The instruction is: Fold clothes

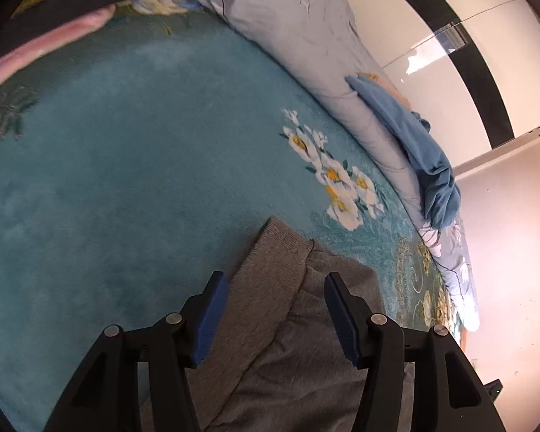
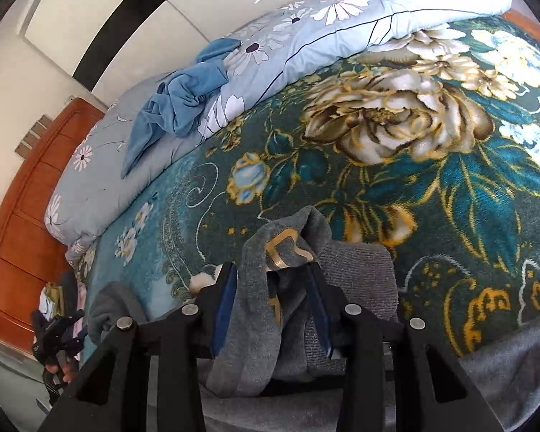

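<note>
Our left tongs (image 1: 275, 318) stand spread wide, the two blue-padded fingers (image 1: 210, 320) well apart, with nothing pinched between them. They hover over the grey sweater (image 1: 291, 331), whose ribbed edge runs forward between the fingers and ends on the teal floral blanket (image 1: 126, 165) that covers the bed; whether the pads touch the cloth we cannot tell.

Our right tongs (image 2: 270, 309) are closed in on a bunched fold of the grey sweater (image 2: 255, 309), which rises in a hump between the blue pads (image 2: 221, 309) and droops over them. The fold is thick, so the fingers stay some way apart while pinching it. A gold printed mark (image 2: 288, 252) shows on the raised cloth (an angular shape, not writing that we can read). More of the sweater lies flat on the blanket (image 2: 396, 144) just beyond and to the right of the tongs.

Both tongs point forward and low across the bed, the left one tilted down toward the blanket. In the right wrist view, at the lower left, we see a hand (image 2: 59, 369) gripping a black device beside the bed's edge.

Along the far side of the bed lies a pale blue flowered quilt (image 2: 306, 32), rolled up, with a crumpled blue garment (image 2: 183, 100) resting on top of it. No brand or label is legible anywhere.
</note>
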`<act>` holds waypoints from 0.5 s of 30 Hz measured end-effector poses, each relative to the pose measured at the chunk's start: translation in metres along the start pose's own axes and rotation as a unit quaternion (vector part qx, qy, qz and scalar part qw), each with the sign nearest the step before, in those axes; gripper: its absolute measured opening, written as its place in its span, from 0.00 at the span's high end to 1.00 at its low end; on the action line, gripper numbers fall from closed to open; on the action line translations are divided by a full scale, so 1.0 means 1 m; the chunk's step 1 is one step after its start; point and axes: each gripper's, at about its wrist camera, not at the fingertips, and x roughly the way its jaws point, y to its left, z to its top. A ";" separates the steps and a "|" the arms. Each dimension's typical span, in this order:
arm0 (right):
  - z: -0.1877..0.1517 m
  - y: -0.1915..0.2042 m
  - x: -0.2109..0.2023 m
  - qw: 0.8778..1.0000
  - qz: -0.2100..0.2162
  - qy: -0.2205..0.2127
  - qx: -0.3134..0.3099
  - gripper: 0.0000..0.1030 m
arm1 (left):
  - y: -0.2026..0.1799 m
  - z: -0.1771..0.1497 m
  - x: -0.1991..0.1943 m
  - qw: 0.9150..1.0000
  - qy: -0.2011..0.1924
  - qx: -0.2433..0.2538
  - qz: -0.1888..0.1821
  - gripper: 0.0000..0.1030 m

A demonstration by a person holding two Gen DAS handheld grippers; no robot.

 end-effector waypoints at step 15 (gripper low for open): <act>0.056 0.057 -0.040 0.990 0.101 -0.093 -0.040 0.94 | -0.037 0.002 0.009 0.997 -0.005 0.030 -0.076 0.99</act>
